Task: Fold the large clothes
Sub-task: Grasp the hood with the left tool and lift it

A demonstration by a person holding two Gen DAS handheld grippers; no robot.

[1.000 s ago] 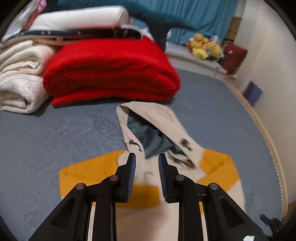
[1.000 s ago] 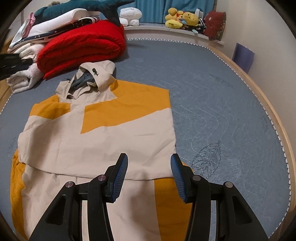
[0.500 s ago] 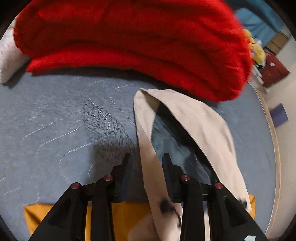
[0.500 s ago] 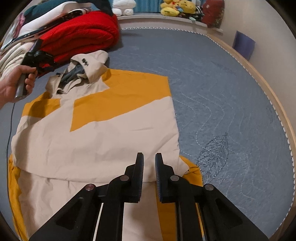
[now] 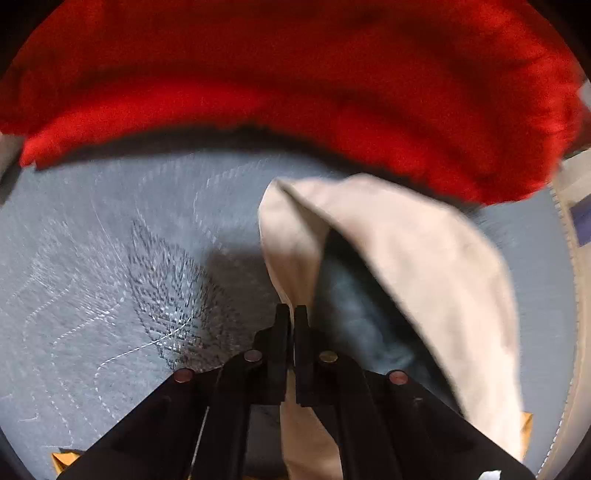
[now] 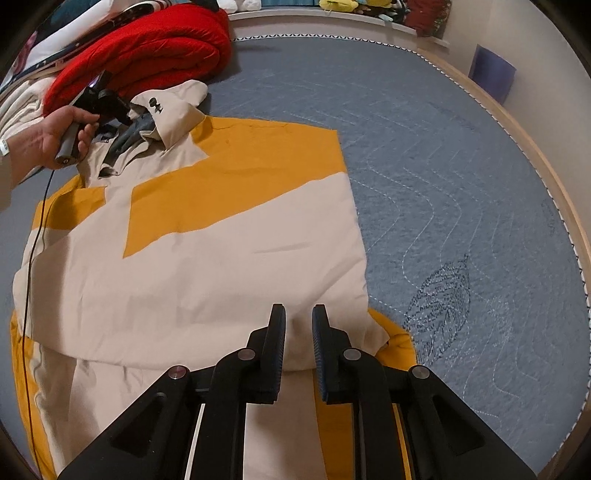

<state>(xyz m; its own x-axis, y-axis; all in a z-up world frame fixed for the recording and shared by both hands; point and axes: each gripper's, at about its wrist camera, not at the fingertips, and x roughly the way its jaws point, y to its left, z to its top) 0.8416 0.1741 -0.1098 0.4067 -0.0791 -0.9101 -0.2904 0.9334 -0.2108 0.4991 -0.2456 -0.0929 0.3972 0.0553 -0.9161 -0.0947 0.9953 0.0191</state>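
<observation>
A beige and orange hooded jacket (image 6: 207, 258) lies flat on the blue-grey quilt (image 6: 461, 184), partly folded, with its hood (image 6: 173, 107) toward the red blanket. My left gripper (image 5: 291, 314) is shut on the hood's beige edge (image 5: 284, 251); the hood's dark lining (image 5: 354, 314) shows to its right. In the right wrist view the hand-held left gripper (image 6: 107, 103) sits at the hood. My right gripper (image 6: 298, 314) is above the jacket's folded lower edge, its jaws a small gap apart with beige cloth showing between them.
A folded red blanket (image 5: 295, 74) lies just beyond the hood, also in the right wrist view (image 6: 147, 51). White folded bedding (image 6: 22, 103) sits at far left. Soft toys (image 6: 354, 5) line the far ledge. The quilt's wooden rim (image 6: 546, 177) curves along the right.
My left gripper moved forward to the hood and closed on its edge. My right gripper narrowed, then opened slightly, over the jacket's lower fold.
</observation>
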